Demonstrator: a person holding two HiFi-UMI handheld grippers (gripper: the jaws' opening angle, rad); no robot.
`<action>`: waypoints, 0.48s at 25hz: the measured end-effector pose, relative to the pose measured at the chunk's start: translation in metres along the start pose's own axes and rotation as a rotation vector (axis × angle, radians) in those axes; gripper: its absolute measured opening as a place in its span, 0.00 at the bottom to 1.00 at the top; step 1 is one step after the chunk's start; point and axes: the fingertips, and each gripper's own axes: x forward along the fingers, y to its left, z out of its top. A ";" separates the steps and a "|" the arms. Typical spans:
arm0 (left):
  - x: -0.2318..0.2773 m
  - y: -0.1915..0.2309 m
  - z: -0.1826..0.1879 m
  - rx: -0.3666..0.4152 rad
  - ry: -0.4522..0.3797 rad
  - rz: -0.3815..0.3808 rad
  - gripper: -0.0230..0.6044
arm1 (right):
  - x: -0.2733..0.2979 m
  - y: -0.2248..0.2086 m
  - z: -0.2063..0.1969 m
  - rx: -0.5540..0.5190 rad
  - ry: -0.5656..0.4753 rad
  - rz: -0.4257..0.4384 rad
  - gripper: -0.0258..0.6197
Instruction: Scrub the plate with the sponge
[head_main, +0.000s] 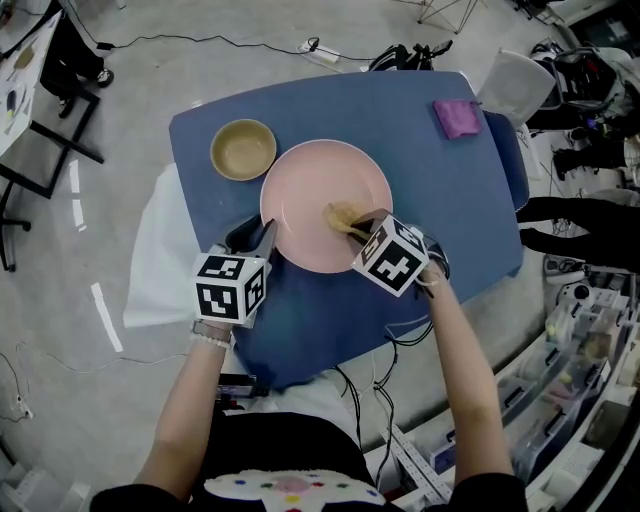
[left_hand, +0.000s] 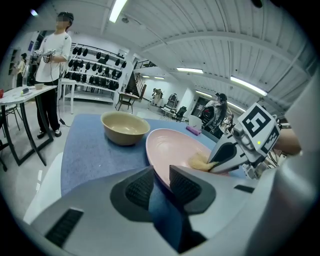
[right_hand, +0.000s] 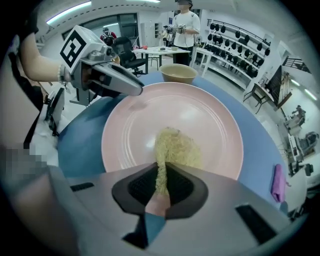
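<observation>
A pink plate (head_main: 325, 185) lies in the middle of the blue table (head_main: 420, 180). My left gripper (head_main: 266, 235) is at the plate's near-left rim; in the left gripper view the left gripper (left_hand: 161, 176) has its jaws closed on that rim, beside the plate (left_hand: 172, 145). My right gripper (head_main: 362, 224) reaches in from the near right and is shut on a yellow fibrous sponge (head_main: 342, 213). In the right gripper view the sponge (right_hand: 177, 147) is squeezed between the pads of the right gripper (right_hand: 161, 177) and rests on the plate (right_hand: 200, 110), right of centre.
A tan bowl (head_main: 243, 149) stands just left of the plate at the back. A purple cloth (head_main: 457, 117) lies at the table's far right corner. A white chair (head_main: 515, 85) stands behind it. People stand by tables and racks in the background.
</observation>
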 end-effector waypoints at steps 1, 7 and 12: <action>0.000 0.000 0.000 -0.001 -0.001 -0.001 0.21 | 0.000 0.006 0.001 -0.009 0.005 0.019 0.10; 0.000 -0.001 0.000 0.007 -0.001 0.008 0.21 | 0.001 0.034 0.008 -0.034 0.004 0.099 0.10; -0.001 -0.001 0.001 0.006 -0.003 0.002 0.21 | 0.002 0.051 0.022 -0.035 -0.006 0.151 0.10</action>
